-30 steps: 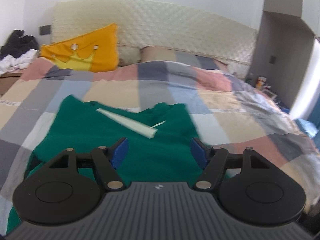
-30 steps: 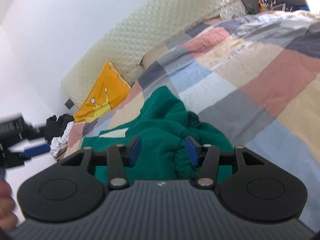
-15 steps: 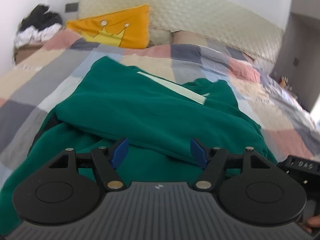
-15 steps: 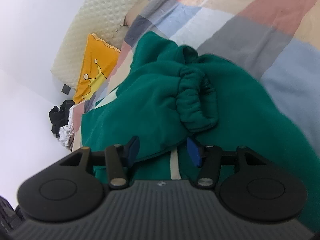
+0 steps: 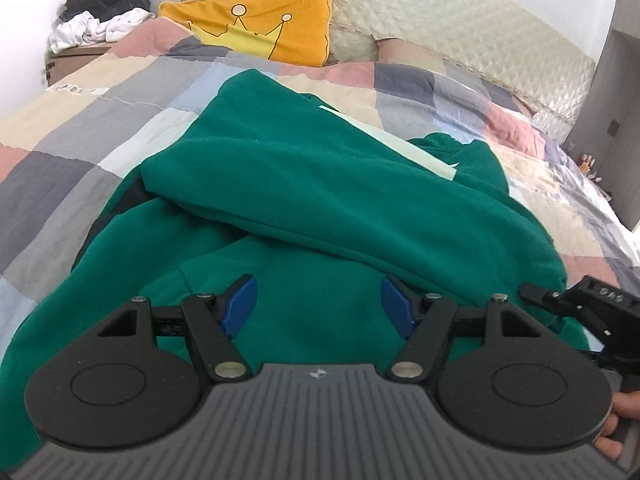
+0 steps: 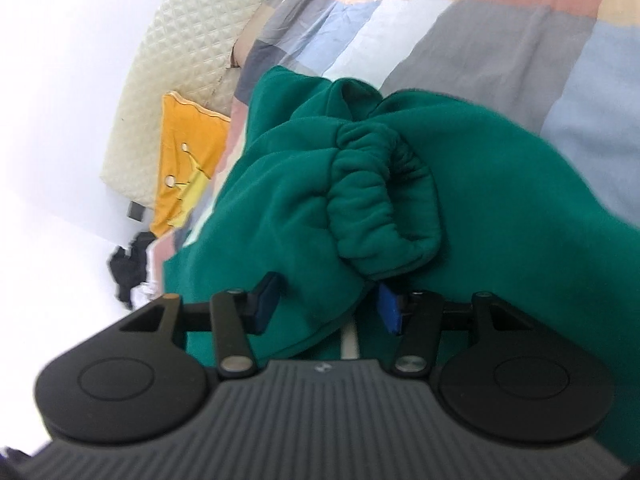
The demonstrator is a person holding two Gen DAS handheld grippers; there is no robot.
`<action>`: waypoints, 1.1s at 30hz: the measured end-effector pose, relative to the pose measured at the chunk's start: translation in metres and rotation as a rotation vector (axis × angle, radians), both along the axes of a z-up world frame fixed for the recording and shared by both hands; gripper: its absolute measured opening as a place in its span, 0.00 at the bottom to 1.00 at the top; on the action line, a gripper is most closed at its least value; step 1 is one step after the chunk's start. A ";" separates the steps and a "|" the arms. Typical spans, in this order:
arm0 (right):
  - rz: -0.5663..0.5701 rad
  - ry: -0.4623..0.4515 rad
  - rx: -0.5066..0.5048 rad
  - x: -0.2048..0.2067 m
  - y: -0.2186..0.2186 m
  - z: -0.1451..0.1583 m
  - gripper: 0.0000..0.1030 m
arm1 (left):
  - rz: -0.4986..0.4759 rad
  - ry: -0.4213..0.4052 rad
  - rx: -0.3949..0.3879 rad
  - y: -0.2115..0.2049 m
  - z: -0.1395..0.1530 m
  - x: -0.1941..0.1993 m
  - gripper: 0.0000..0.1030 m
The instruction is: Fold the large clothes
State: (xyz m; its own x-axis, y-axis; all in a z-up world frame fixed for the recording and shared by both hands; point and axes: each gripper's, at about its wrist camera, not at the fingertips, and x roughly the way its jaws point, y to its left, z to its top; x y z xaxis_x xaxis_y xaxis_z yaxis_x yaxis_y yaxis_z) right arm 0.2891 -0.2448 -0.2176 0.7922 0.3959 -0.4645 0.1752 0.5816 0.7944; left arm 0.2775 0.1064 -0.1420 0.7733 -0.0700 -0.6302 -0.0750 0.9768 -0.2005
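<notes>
Currently, in the left wrist view, the left gripper point(image 5: 316, 306) has descended close to the large green fleece sweatshirt point(image 5: 328, 200), which lies on the patchwork quilt of pink, grey, beige and blue squares point(image 5: 80, 128). One second ago this gripper stood well back, with the whole garment visible; it now hangs low over the near hem. Its blue fingertips point(image 5: 240, 306) are spread wide and grasp nothing. A long green sleeve point(image 5: 360, 192) lies diagonally across the body of the garment. The right gripper's black frame point(image 5: 592, 308) appears at the right edge, near the garment's right side. An orange crown-print cushion point(image 5: 264, 32) rests against the quilted cream headboard point(image 5: 440, 36).

In the right wrist view, the right gripper point(image 6: 328, 306) has likewise closed in from a distant position. Its jaws are spread, with a fold of green fabric between them and the elasticated green cuff point(image 6: 380, 208) just ahead; no grip is yet applied.

Judgement: both grippers have completed the approach. The next step is likely to pinch the near edge or the sleeve at two points, then lift and fold the garment
</notes>
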 end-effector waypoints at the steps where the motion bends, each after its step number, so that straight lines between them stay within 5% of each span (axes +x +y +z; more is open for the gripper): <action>1: -0.005 -0.007 -0.014 -0.001 0.000 0.000 0.52 | 0.000 -0.002 -0.002 -0.002 0.001 -0.002 0.71; 6: -0.034 0.006 0.001 -0.002 -0.009 -0.005 0.36 | 0.003 0.011 0.022 -0.011 0.001 -0.004 0.71; 13: 0.031 -0.073 -0.132 -0.005 0.003 0.021 0.16 | 0.013 0.022 0.022 -0.014 -0.001 -0.005 0.71; 23: -0.002 -0.212 -0.265 -0.024 0.000 0.060 0.12 | 0.009 0.020 0.000 -0.014 0.001 -0.009 0.71; 33: 0.033 0.017 -0.396 0.001 0.010 0.019 0.13 | -0.004 0.033 -0.011 -0.009 0.000 -0.006 0.71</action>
State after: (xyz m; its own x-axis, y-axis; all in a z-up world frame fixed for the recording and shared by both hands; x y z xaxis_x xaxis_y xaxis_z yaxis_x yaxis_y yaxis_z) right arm 0.2900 -0.2345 -0.1986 0.7729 0.2086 -0.5993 0.1625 0.8479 0.5047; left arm 0.2710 0.0970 -0.1421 0.7519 -0.0803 -0.6544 -0.0776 0.9749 -0.2087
